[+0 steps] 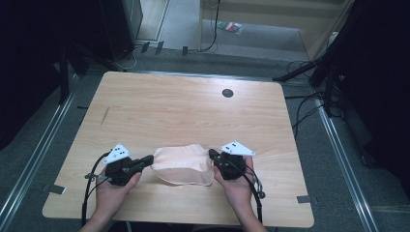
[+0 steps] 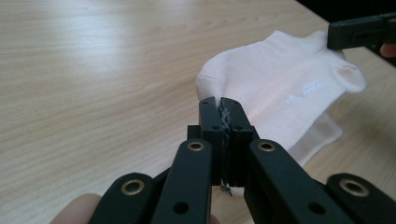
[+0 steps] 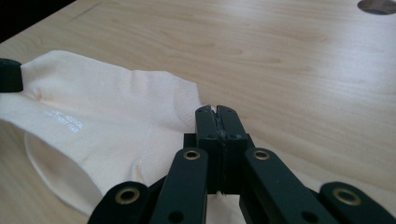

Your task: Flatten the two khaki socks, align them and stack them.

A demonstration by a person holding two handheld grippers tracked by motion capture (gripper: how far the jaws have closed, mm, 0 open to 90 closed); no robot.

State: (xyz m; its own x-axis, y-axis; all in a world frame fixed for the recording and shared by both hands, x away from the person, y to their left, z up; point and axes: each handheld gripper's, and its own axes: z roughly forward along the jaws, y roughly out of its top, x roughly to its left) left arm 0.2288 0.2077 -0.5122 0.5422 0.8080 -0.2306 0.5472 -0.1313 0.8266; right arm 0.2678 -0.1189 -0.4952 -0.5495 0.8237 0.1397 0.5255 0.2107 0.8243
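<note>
Step in hand, by the look of it: stretching out or lifting a pale sock (image 1: pixel 183 166) between both grippers, near the front edge of the table (image 1: pixel 183 106).

Left gripper (image 1: pixel 149 159): jaws pressed together on the sock's left end, a sliver of white fabric pinched between the pads in the left gripper view (image 2: pixel 224 116). Right gripper (image 1: pixel 212 154): jaws likewise clamped tight on the opposite end, cloth caught in the seam between them in the right gripper view (image 3: pixel 218 116). Sock spanning the gap between the two, partly folded over itself, lower layer resting on or just above the wood; hard to tell how much has left the surface. Small printed lettering visible on the upper layer (image 3: pixel 63 120). Cable hole (image 1: pixel 227 93) well apart, toward the far side.

Next move, as a judgement: keep both grips firm and pull evenly apart to flatten the fabric, or raise both ends together to carry it. Calls for matched motion of the two hands; uneven pull likely to slip the thin cloth from one pinch. Worth checking that both layers, not just one, sit inside each grip.
</note>
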